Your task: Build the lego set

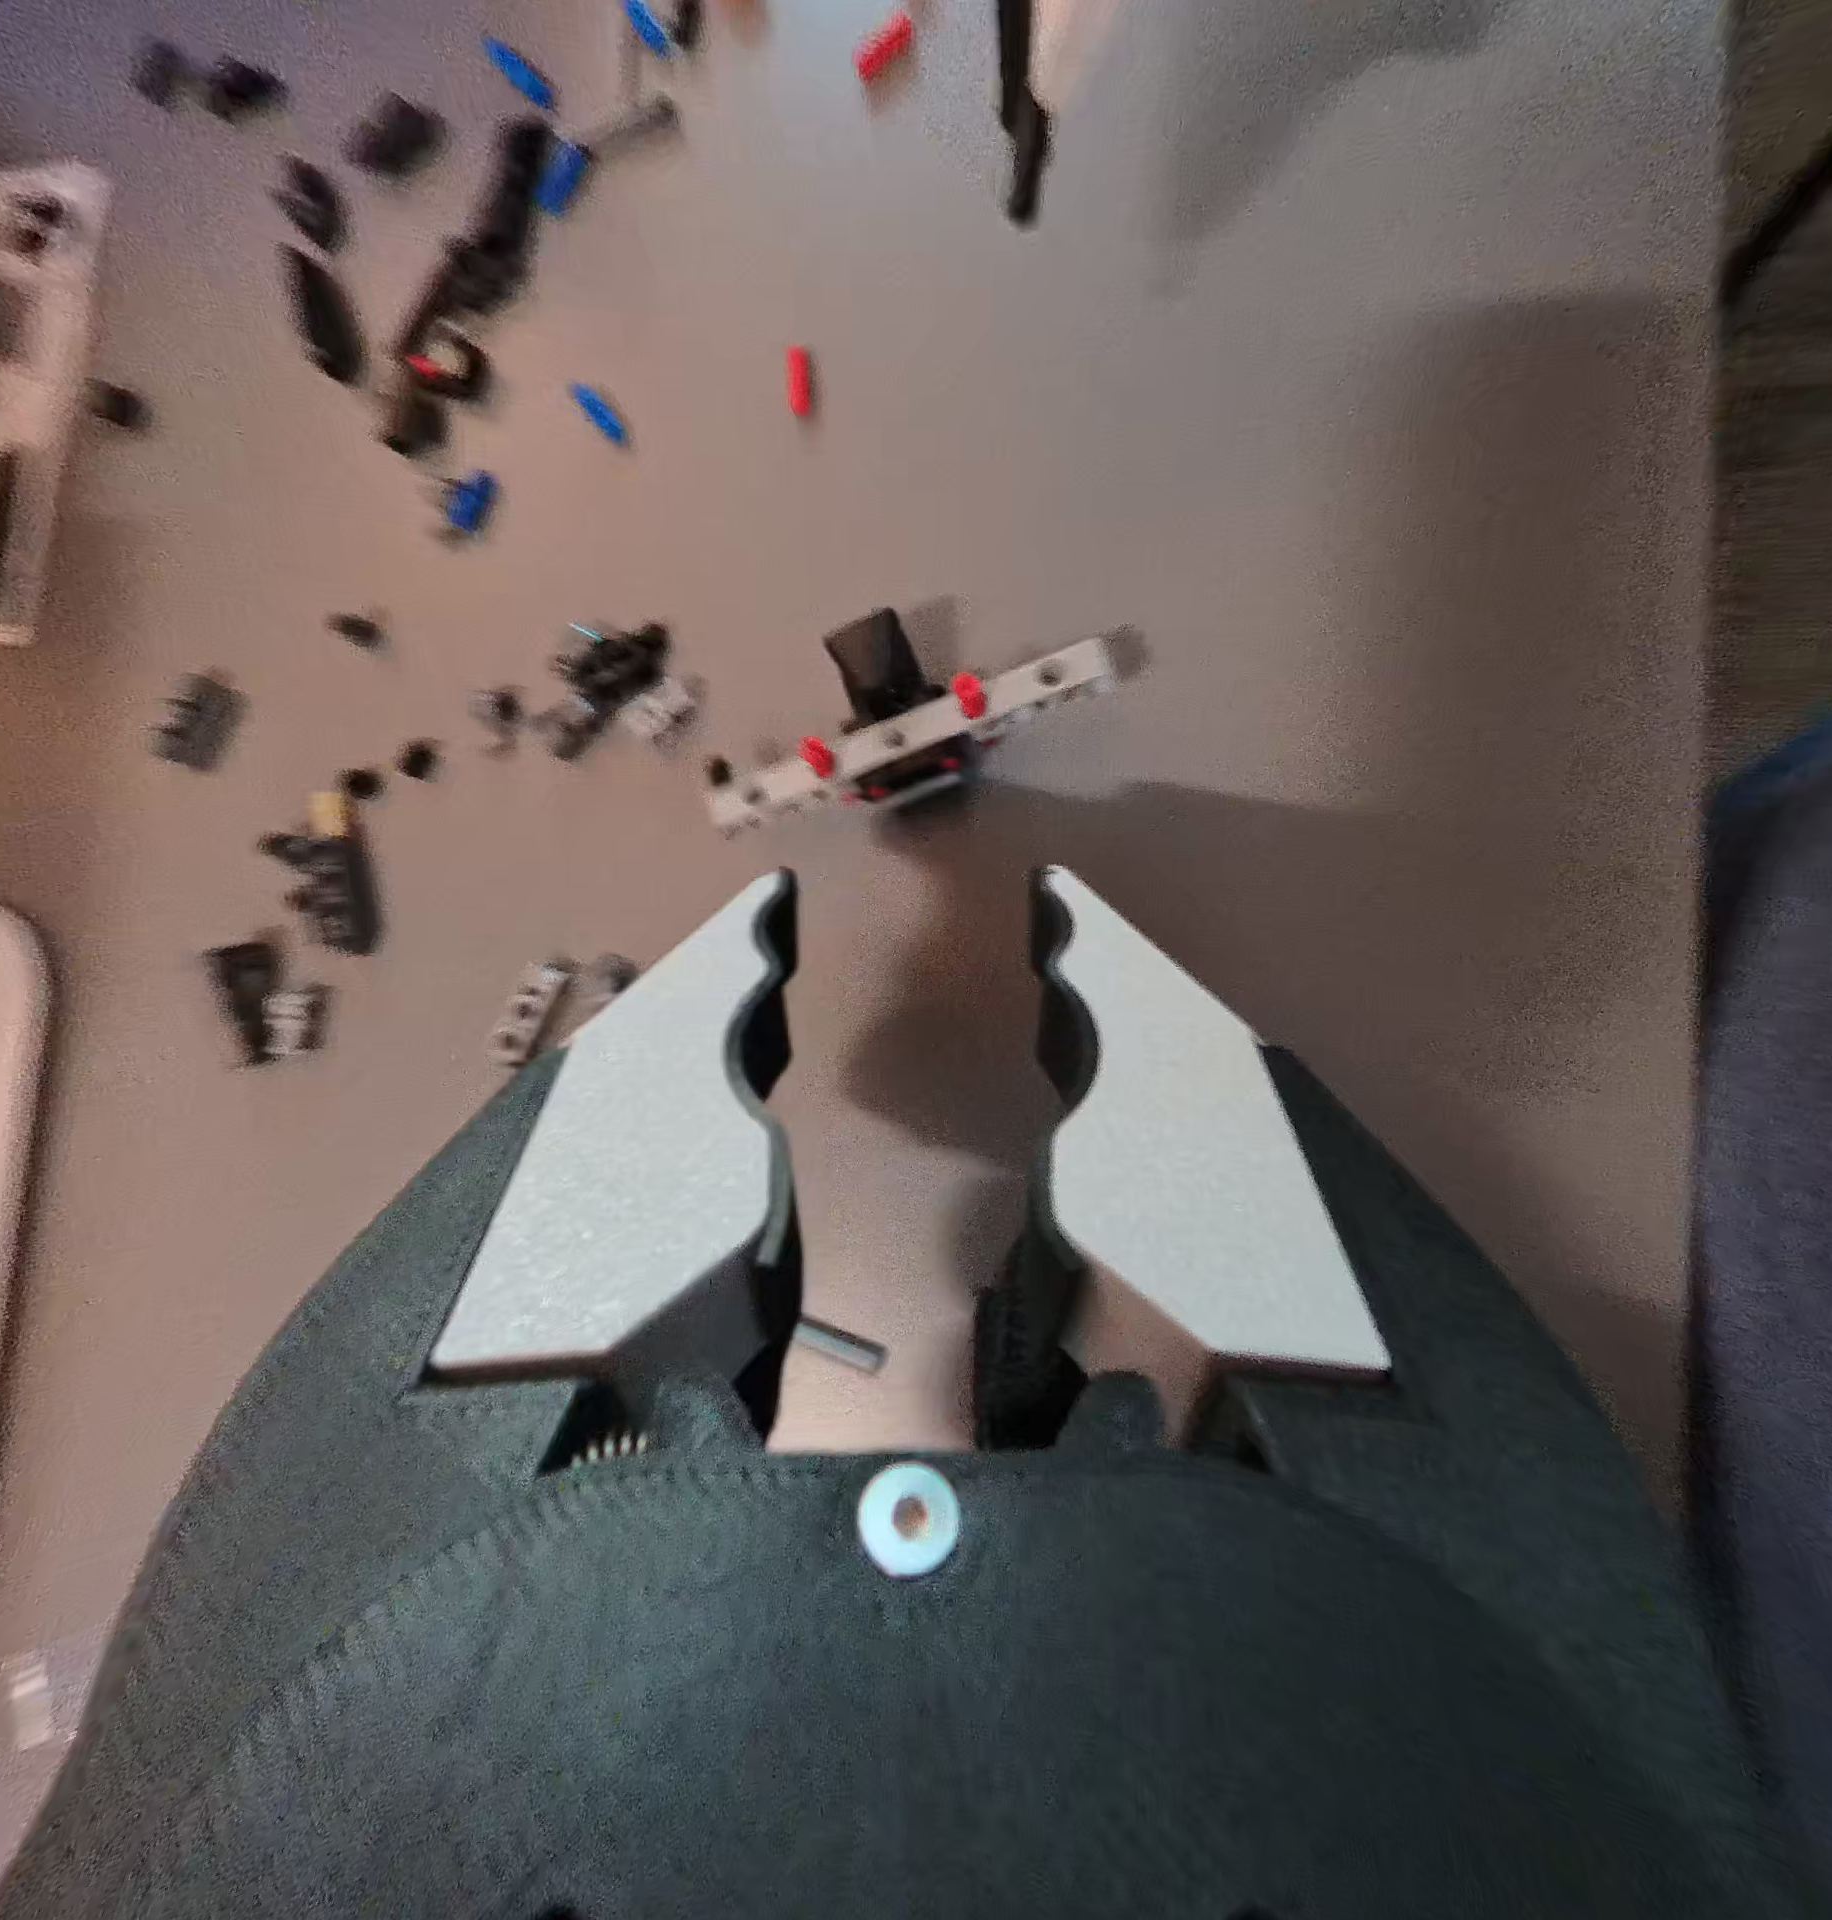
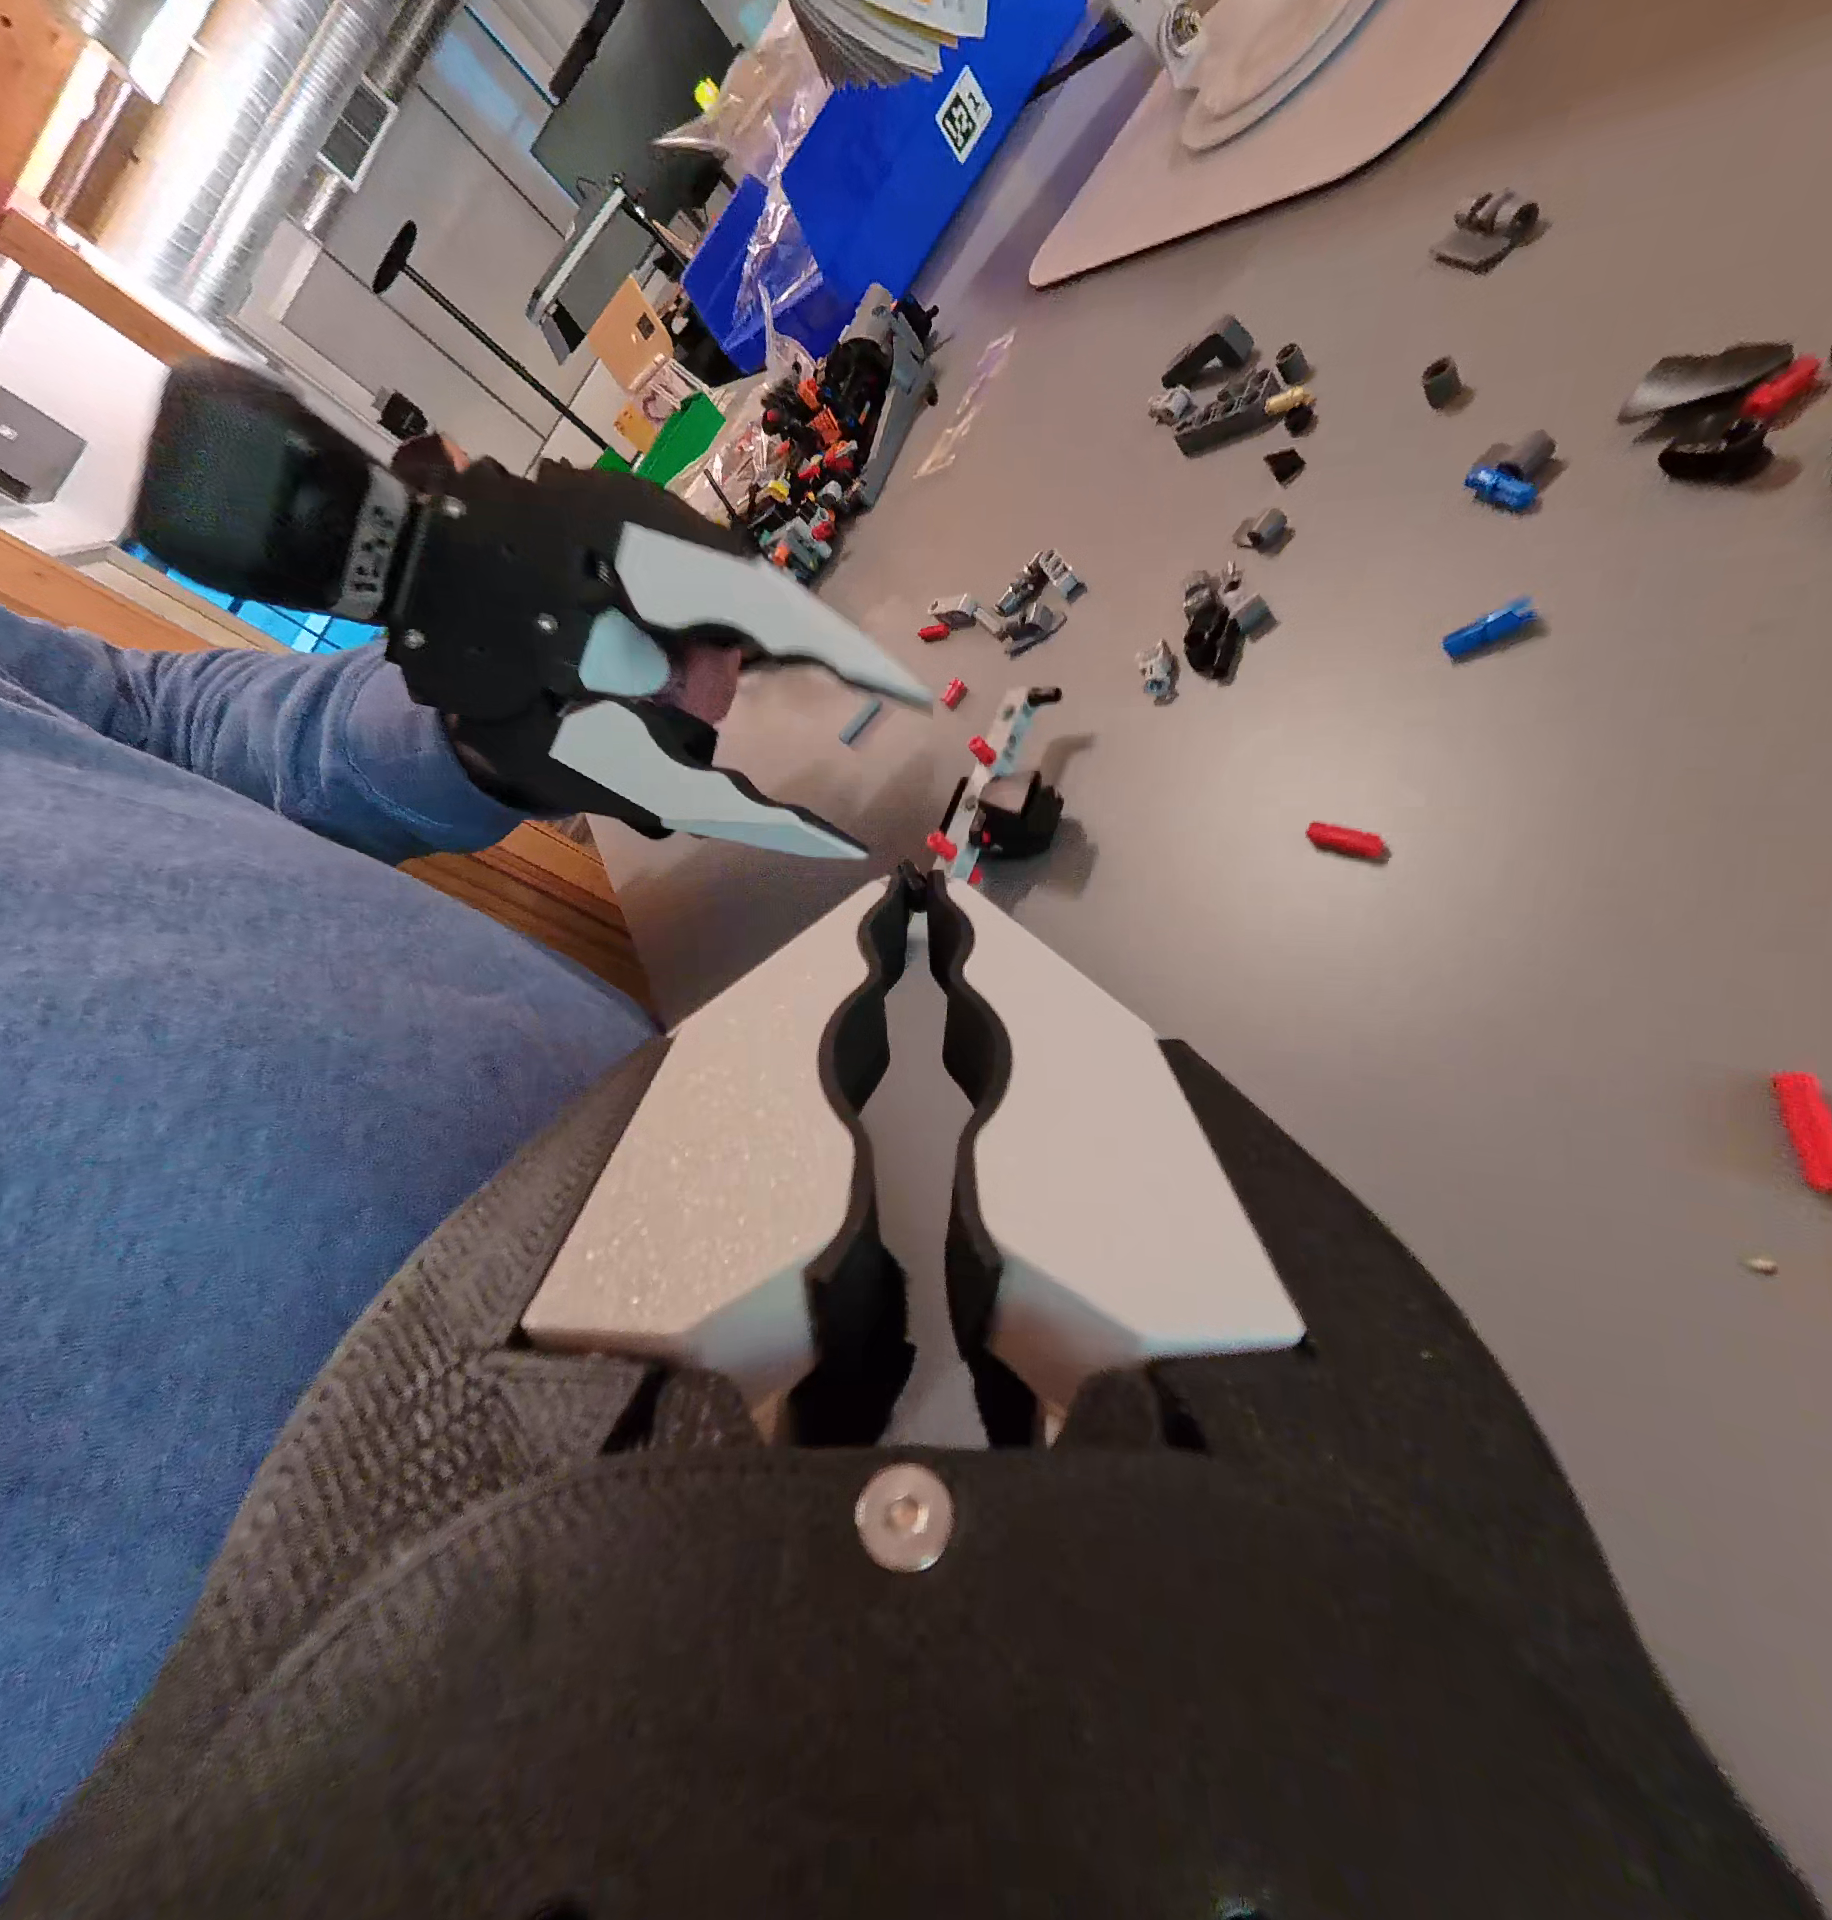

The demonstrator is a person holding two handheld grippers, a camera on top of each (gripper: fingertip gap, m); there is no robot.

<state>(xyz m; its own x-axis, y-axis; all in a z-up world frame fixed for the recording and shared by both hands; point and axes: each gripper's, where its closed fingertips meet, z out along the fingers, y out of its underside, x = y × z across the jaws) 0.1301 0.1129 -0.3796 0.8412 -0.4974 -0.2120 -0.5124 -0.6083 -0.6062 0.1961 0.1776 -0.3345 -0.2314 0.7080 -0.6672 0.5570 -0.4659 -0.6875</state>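
A partly built assembly (image 1: 922, 717), a grey beam with red pins on a black part, lies on the brown table just ahead of my left gripper (image 1: 914, 894), which is open and empty. In the right wrist view the assembly (image 2: 995, 790) sits just beyond my right gripper (image 2: 917, 885), whose tips are closed on what looks like a small black piece (image 2: 914, 883). The left gripper (image 2: 896, 774) also shows there, open, hovering left of the assembly near the table edge.
Loose black, blue and red parts (image 1: 320, 894) are scattered to the left. Also in view are a red pin (image 2: 1346, 840), a red axle (image 2: 1816, 1148), a blue pin (image 2: 1488, 629), a parts pile (image 2: 829, 447), a light mat (image 2: 1255, 156), the table edge (image 1: 1712, 727) and a person's blue clothing (image 2: 216, 1039). The tips of one gripper are about 11 cm away from the tips of the other.
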